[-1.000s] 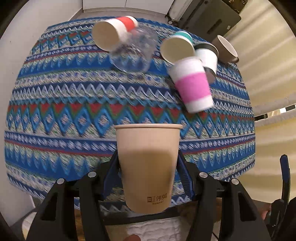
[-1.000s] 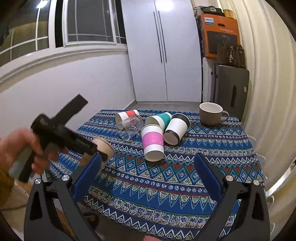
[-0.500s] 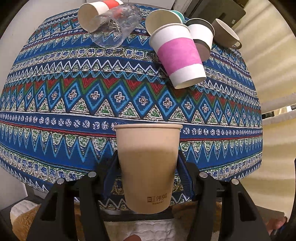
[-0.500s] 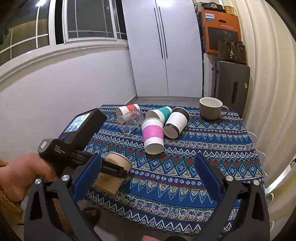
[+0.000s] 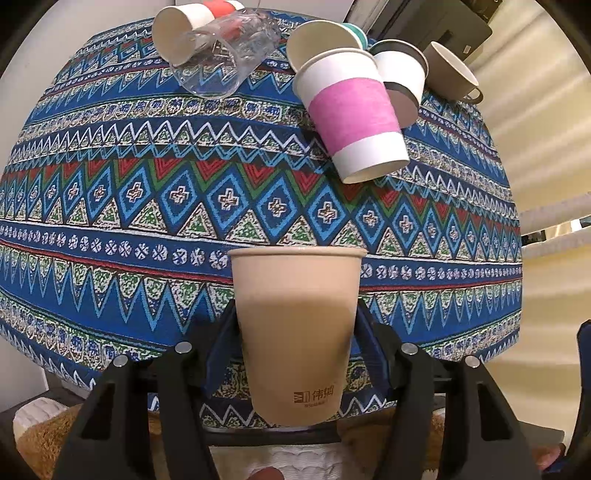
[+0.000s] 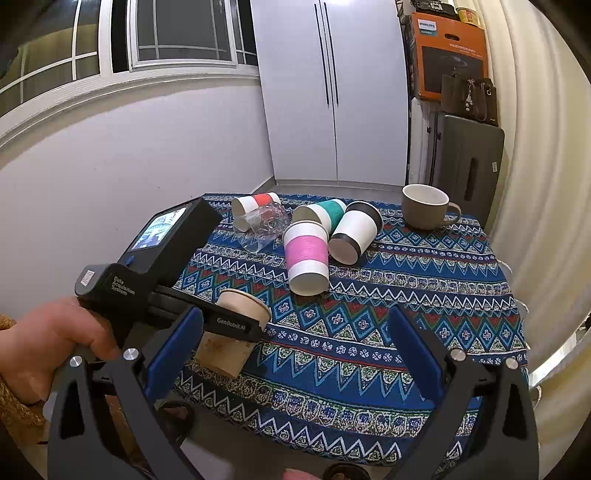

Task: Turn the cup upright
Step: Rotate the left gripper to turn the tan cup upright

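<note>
Cup (image 5: 297,332), tan paper, plain with a small brown printed mark near its base, rolled rim: held mouth-up, slightly tilted, over the near left edge of the table. Whether its base touches the cloth, cannot tell.

Left wrist view: left gripper (image 5: 295,343) pinches the cup's lower wall, a blue pad on each side. Beyond it, the tablecloth (image 5: 110,206), woven, blue with zigzags and diamonds in red, green and white.

Right wrist view alone shows the gripper from outside: a hand (image 6: 48,343) around its handle, a black body with a small lit screen, and the cup (image 6: 236,332) clamped in front. It also shows the room: window, white wall, white cupboard doors, an orange box on top of dark cases. Right gripper (image 6: 295,354) is spread wide, nothing between its blue pads, well apart from the cup.

Far side of the table, left to right:
- red-banded paper cup (image 5: 184,29) on its side, mouth toward the camera.
- clear plastic cup (image 5: 225,55), crinkled, on its side, touching the red one.
- teal-banded cup (image 6: 325,214) on its side.
- pink-banded white cup (image 5: 351,114), tipped over, base toward the near edge, against the teal one.
- white cup with dark bands (image 6: 354,232) on its side, just beside the pink.
- grey-brown ceramic mug (image 6: 424,206), upright, handle to the right, apart from the cluster.
</note>
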Motion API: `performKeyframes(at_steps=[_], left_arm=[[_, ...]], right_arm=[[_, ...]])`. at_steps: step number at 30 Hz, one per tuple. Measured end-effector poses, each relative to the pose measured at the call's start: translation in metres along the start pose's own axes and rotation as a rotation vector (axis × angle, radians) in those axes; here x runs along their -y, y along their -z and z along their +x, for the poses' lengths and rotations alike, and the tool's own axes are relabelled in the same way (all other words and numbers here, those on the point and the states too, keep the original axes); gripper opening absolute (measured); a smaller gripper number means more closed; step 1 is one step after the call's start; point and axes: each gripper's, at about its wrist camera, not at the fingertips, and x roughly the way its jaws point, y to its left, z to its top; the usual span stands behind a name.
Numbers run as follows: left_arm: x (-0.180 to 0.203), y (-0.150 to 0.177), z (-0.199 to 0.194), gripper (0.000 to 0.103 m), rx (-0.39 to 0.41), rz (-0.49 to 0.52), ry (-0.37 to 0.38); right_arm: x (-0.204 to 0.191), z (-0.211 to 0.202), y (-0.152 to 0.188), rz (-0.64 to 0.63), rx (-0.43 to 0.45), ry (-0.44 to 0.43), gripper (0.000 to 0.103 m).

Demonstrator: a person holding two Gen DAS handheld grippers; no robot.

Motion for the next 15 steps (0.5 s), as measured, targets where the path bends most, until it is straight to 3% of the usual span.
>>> performKeyframes(at_steps=[15], left_arm=[[0.003, -0.003, -0.010, 0.061, 0.013, -0.017, 0.038]], right_arm=[[-0.001, -0.002, 0.001, -0.007, 0.002, 0.010, 0.099]])
